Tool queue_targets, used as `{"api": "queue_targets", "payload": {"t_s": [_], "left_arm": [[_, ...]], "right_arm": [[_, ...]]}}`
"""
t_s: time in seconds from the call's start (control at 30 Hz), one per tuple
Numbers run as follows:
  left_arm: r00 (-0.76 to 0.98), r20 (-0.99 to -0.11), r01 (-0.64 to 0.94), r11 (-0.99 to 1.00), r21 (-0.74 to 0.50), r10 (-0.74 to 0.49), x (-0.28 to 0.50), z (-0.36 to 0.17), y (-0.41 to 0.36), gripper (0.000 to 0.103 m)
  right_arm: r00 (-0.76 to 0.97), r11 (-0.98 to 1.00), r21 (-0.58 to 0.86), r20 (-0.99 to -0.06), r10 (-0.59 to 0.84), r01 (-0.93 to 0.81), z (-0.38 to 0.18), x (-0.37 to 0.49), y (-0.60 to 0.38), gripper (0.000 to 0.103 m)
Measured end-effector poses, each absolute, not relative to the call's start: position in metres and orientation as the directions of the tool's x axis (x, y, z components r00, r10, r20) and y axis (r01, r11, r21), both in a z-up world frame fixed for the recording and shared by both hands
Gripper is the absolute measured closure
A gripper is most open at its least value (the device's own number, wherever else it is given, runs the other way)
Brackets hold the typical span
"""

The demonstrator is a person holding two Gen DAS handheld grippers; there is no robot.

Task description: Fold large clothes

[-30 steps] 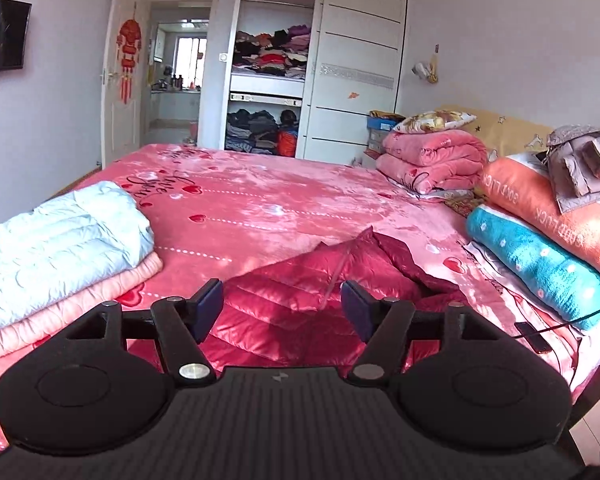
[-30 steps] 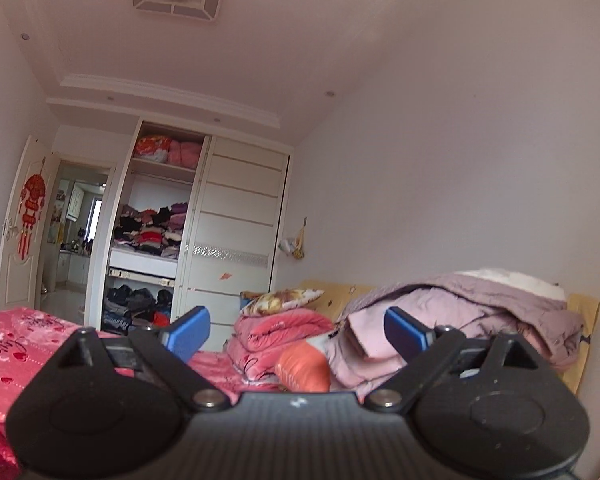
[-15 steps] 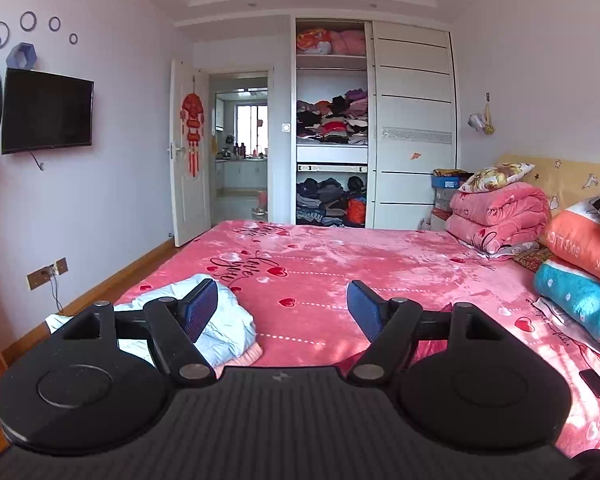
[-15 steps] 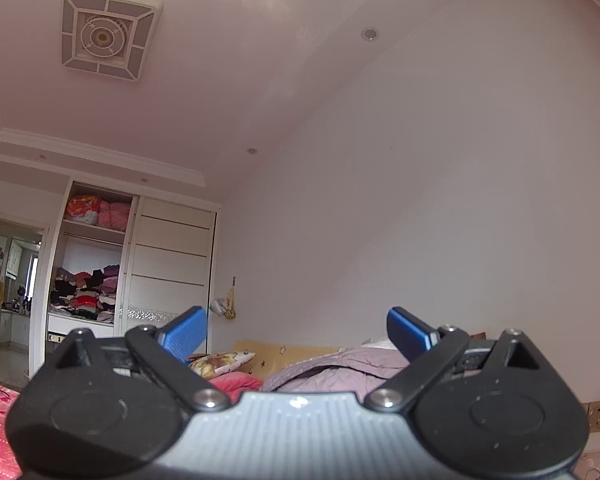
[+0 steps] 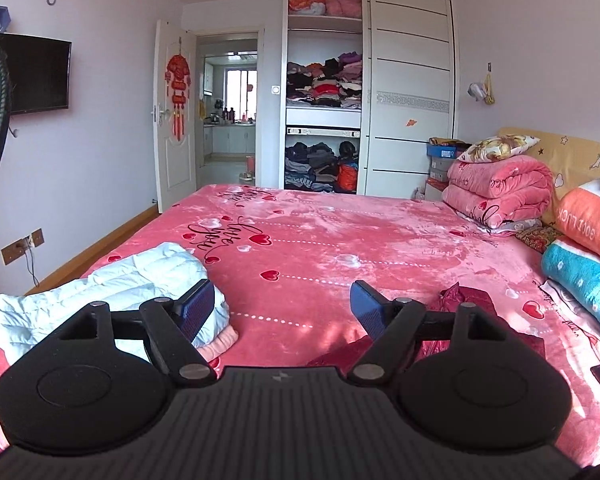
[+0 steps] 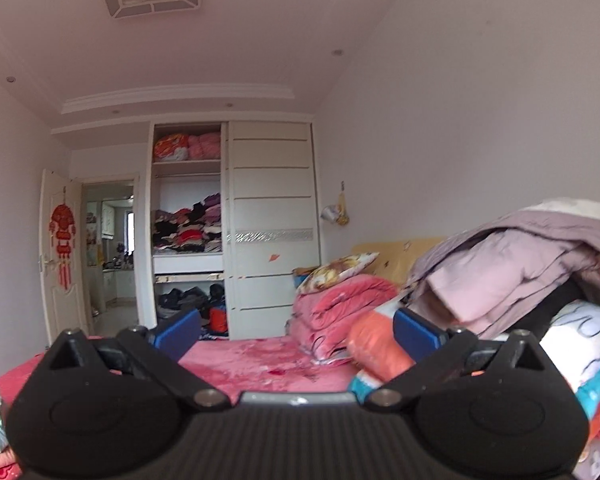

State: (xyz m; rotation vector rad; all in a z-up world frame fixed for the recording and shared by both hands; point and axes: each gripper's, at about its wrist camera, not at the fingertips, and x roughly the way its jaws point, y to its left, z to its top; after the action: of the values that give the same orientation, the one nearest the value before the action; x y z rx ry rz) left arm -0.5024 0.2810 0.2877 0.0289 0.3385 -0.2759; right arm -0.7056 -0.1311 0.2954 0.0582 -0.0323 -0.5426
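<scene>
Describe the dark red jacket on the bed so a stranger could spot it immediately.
Start at the big bed with its pink heart-print cover, then look to its near right side, short of the rolled orange and teal bedding. The dark red jacket lies crumpled there, shiny and quilted, unlike the neatly folded pale blue jacket on the near left.

The left gripper [image 5: 282, 306] hangs with jaws apart above a pink bed [image 5: 340, 236] (folded white jacket [image 5: 112, 296] left, crumpled red jacket [image 5: 466, 300] right).

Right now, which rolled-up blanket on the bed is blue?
The blue roll at the right edge, lying under the orange roll. The pink quilt further back is folded, not blue.
</scene>
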Motion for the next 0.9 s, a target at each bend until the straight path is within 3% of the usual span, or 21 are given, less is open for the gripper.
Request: {"api": "queue_targets", "payload": {"t_s": [0.23, 0.43, 0.77, 0.9], "left_arm": [[0.879, -0.381, 0.288, 0.956, -0.053, -0.286, -0.432, 0.262, 0.216, 0.011], [0.840, -0.438, 0.335, 0.941, -0.045, -0.320, -0.366, 0.228, 0.153, 0.012], [0.778, -0.530, 0.396, 0.918, 0.000, -0.336, -0.268, 0.156, 0.073, 0.014], [0.749, -0.569, 0.429, 0.903, 0.026, -0.340, -0.238, 0.127, 0.046, 0.013]], "right_arm": [[0.907, 0.890, 0.177, -0.097, -0.409, 0.420, 0.228, -0.605, -0.127, 0.001], [0.896, 0.871, 0.223, -0.188, -0.402, 0.437, 0.155, -0.543, -0.133, 0.001], [0.854, 0.838, 0.252, -0.346, -0.390, 0.484, 0.049, -0.480, -0.164, 0.002], [0.854, 0.876, 0.179, -0.378, -0.359, 0.448, 0.026, -0.463, -0.161, 0.003]]}}
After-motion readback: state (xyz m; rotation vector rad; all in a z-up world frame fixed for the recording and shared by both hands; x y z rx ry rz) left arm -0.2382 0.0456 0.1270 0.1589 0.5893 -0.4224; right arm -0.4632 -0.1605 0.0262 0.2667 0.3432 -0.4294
